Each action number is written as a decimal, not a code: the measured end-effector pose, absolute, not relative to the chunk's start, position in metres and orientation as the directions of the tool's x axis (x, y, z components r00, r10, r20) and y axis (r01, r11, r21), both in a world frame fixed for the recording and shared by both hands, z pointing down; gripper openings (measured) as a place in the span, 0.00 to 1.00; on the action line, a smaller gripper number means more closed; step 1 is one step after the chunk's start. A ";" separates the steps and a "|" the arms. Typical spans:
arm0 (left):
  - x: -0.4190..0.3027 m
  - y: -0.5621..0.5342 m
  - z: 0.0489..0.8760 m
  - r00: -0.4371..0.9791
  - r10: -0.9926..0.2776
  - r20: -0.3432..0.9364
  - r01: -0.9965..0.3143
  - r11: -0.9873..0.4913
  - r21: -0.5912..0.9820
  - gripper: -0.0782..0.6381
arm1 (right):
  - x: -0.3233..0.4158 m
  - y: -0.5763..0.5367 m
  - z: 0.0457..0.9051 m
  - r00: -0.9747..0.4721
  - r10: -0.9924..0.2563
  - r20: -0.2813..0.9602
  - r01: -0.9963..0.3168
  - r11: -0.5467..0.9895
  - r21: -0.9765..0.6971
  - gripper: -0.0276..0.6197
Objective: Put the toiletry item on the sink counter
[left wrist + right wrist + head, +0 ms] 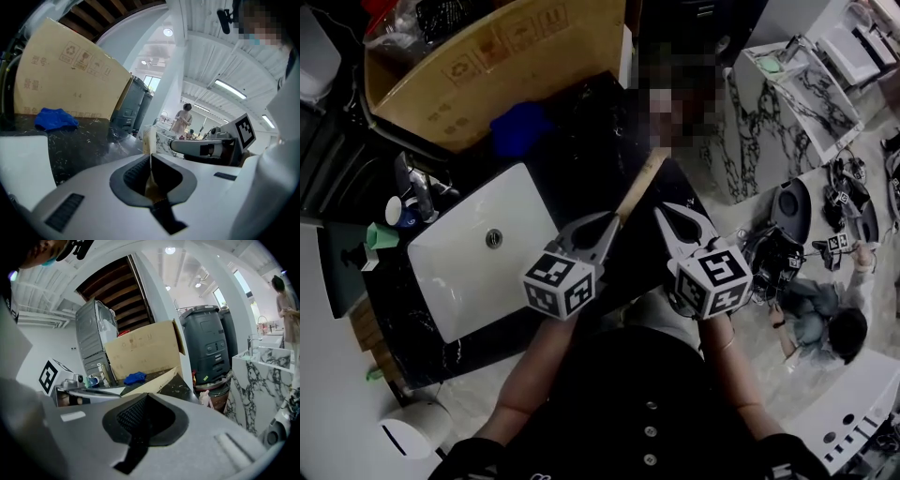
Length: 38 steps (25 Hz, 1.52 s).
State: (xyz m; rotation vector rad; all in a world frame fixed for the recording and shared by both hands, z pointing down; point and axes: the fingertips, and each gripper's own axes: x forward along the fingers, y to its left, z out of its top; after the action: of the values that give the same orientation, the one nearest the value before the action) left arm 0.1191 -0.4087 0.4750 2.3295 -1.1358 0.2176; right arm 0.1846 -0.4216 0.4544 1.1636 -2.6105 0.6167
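A long, flat tan box (645, 178), the toiletry item, is held by one end in my left gripper (617, 217), which is shut on it. It sticks out up and to the right over the black marble counter (581, 141). In the left gripper view I see it edge-on as a thin tan strip (150, 140) rising from the closed jaws (151, 159). My right gripper (659, 212) hangs just to the right, shut with nothing in it. From the right gripper view (146, 397) the tan box (152, 382) shows beyond the jaws.
A white sink basin (478, 253) is set in the counter at the left, with a faucet (417, 183) and cups (394, 211) behind it. A blue cloth (517, 127) lies by a big cardboard box (497, 66). A person (825, 323) crouches at the right.
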 end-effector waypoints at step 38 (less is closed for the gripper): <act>0.127 -0.407 0.495 0.642 -0.636 0.429 -0.762 -0.595 0.257 0.13 | 0.176 -0.405 0.469 -0.625 -0.667 0.405 -0.780 0.562 -0.277 0.04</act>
State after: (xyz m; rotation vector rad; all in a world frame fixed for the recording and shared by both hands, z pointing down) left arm 0.1269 -0.4066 0.4947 2.4457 -1.1017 0.4100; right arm 0.1760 -0.4048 0.4686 1.2035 -2.5428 0.6370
